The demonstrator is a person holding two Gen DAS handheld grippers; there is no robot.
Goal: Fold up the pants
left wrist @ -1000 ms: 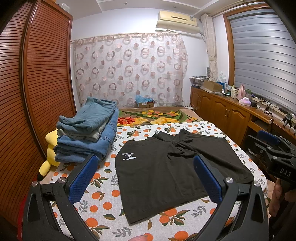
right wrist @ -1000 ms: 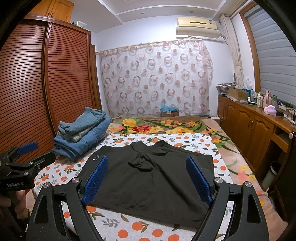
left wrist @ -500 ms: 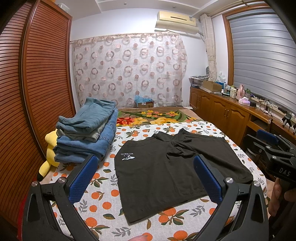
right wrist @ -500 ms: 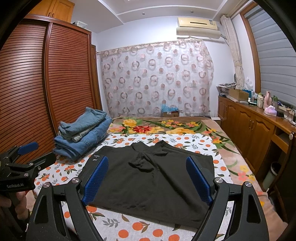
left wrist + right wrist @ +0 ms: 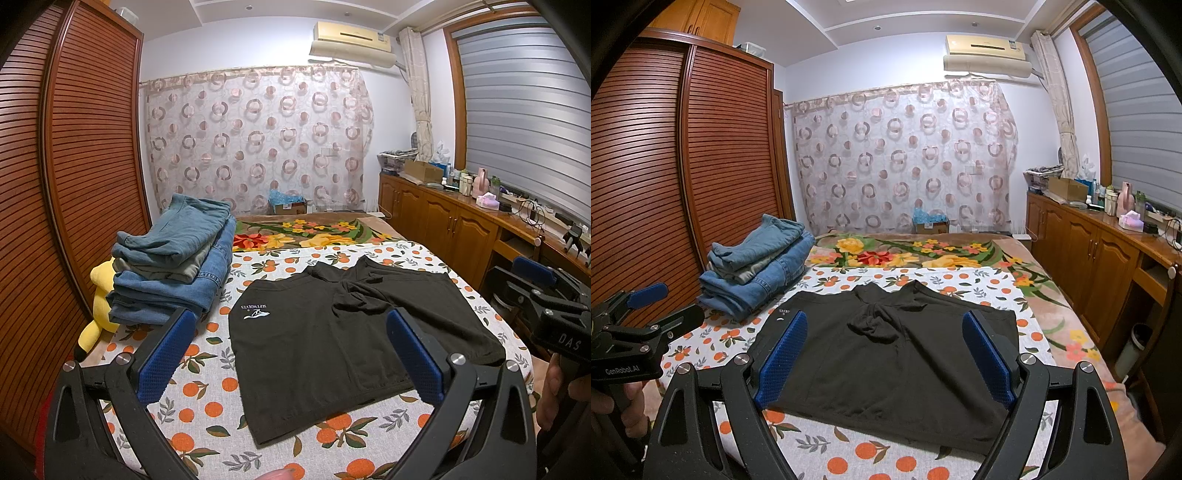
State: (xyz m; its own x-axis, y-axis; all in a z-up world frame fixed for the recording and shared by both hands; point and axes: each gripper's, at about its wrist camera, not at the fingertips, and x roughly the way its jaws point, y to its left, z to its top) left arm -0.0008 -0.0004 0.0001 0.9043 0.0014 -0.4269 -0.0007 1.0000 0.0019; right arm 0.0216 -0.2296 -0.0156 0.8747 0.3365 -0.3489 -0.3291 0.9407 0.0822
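Black shorts [image 5: 332, 343] with a small white logo lie spread flat on the orange-print bed sheet [image 5: 207, 417]; they also show in the right wrist view [image 5: 886, 358]. The crotch area is bunched at the far middle. My left gripper [image 5: 291, 358] is open and empty, held above the near edge of the shorts. My right gripper [image 5: 886, 354] is open and empty, held above the shorts' near right side. Each gripper shows at the edge of the other's view, the right one [image 5: 546, 295] and the left one [image 5: 639, 325].
A stack of folded jeans [image 5: 173, 266] sits at the bed's left, also in the right wrist view [image 5: 757, 266]. A yellow plush toy [image 5: 99, 302] lies beside it. A wooden wardrobe [image 5: 55, 184] stands left, wooden cabinets [image 5: 443, 225] right, a floral blanket [image 5: 306, 232] beyond.
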